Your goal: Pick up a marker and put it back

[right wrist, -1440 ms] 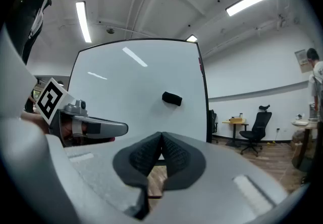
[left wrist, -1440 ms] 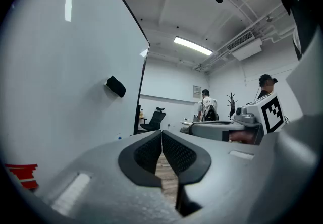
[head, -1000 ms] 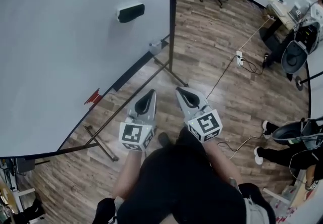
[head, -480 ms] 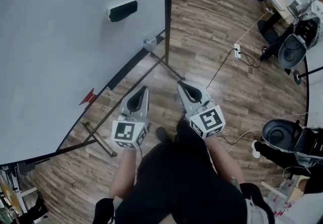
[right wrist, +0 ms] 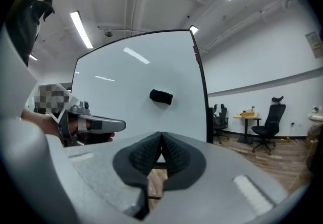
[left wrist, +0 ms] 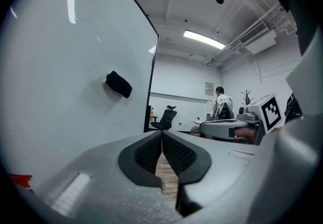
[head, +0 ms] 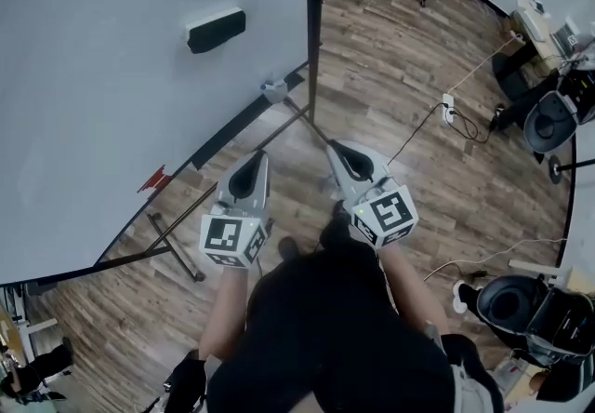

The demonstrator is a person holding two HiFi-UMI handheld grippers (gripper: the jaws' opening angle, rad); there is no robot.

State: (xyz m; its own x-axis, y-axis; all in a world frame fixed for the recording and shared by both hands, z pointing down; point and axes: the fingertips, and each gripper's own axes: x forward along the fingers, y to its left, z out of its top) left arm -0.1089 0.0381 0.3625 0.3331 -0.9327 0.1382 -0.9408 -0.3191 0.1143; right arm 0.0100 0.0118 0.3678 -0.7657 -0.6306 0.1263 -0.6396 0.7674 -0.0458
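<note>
**Both jaws pressed together and empty, marker not yet in hand**
The grey plastic left gripper [left wrist: 161,134] and right gripper [right wrist: 161,137] are holding their black ribbed jaws pressed together on nothing. At the head view's left, a small red thing [head: 152,180], perhaps the marker, is sitting on the glossy white whiteboard's [head: 112,104] lower edge, below a black oblong eraser [head: 216,30]. Jaws arriving unopened are likely to knock it onto the wood-plank floor [head: 390,76].

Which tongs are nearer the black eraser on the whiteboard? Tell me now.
Left. In the head view the left tongs sit below the eraser, by the lower edge of the whiteboard. The right tongs are farther right, past its side edge.
</note>
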